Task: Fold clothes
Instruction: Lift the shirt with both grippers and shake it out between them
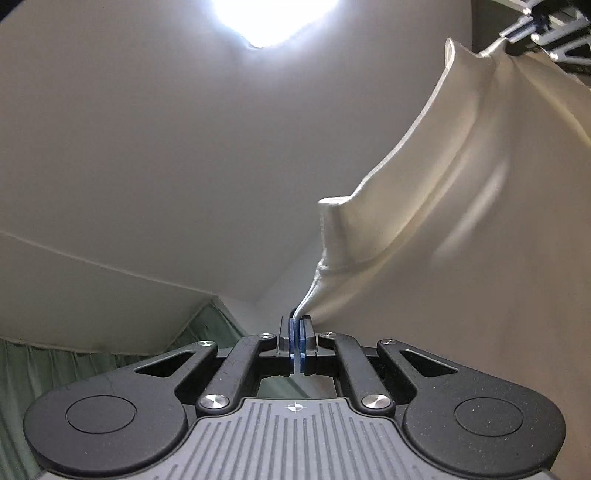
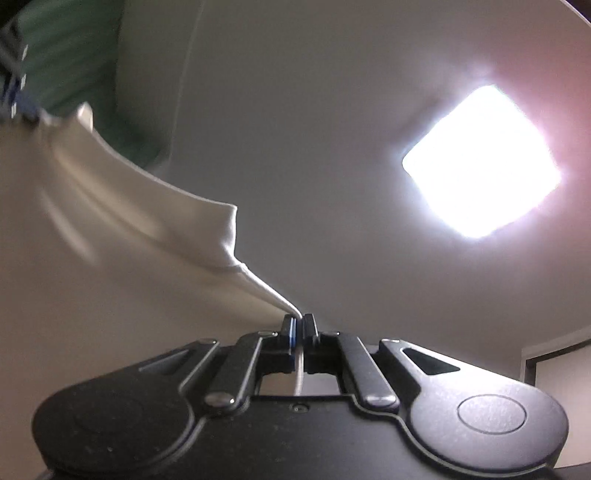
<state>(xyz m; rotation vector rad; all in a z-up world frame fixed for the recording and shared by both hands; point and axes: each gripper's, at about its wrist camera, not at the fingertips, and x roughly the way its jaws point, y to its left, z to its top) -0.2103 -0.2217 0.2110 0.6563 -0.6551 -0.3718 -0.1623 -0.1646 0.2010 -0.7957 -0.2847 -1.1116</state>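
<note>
At lower centre, the left gripper (image 1: 297, 325) and right gripper (image 2: 298, 325) each pinch a cream garment (image 1: 461, 229). Best kept level and taut, the cloth should hang flat before folding

Left wrist view sits behind left gripper (image 1: 297, 325), tilted up at ceiling light (image 1: 273, 18) — cloth (image 1: 461, 221) close, right. Right wrist view likewise, behind right gripper (image 2: 297, 321), cloth left. Both share cloth, light, green curtain (image 1: 74, 369) — each sees other gripper far.
</note>
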